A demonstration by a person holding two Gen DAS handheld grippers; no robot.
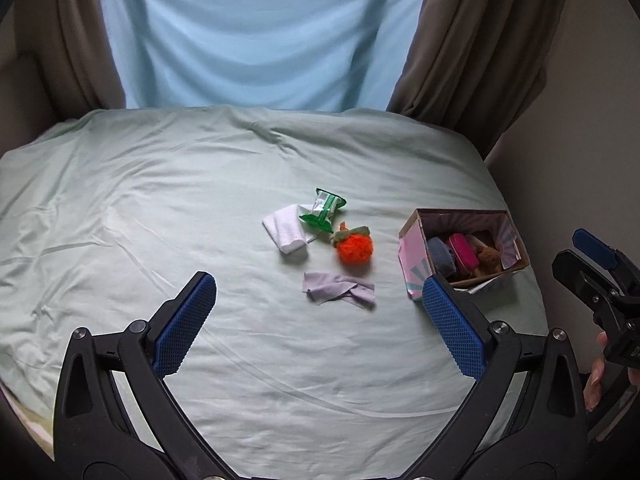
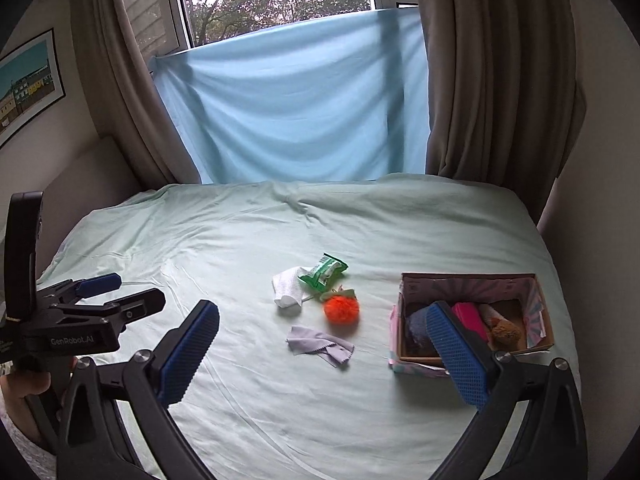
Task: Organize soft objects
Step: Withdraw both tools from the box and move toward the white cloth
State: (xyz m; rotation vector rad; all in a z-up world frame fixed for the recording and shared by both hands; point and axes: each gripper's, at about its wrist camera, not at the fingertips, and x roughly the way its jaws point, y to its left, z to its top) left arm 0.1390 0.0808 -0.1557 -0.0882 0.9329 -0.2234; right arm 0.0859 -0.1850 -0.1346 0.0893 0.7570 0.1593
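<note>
Left gripper (image 1: 319,298): jaws spread wide, empty, hovering over the pale green bed sheet (image 1: 160,208).
Right gripper (image 2: 322,326): jaws spread wide, empty, above the same bed.
Ahead of both grippers: lilac cleaning cloth (image 1: 339,287) is nearest; just beyond it sits the fuzzy orange pom-pom toy with a green top (image 1: 354,246).
Further ahead: folded white waffle cloth (image 1: 286,231), with a green wipes packet (image 1: 323,210) overlapping its far edge.
Path: nothing stands between the grippers and the loose items.
Box: open pink-patterned cardboard box (image 2: 538,304), partly behind the right gripper's right finger.
Contents: grey-blue cloth roll (image 2: 416,326), pink pouch (image 2: 470,320), brown plush toy (image 2: 506,330).
</note>
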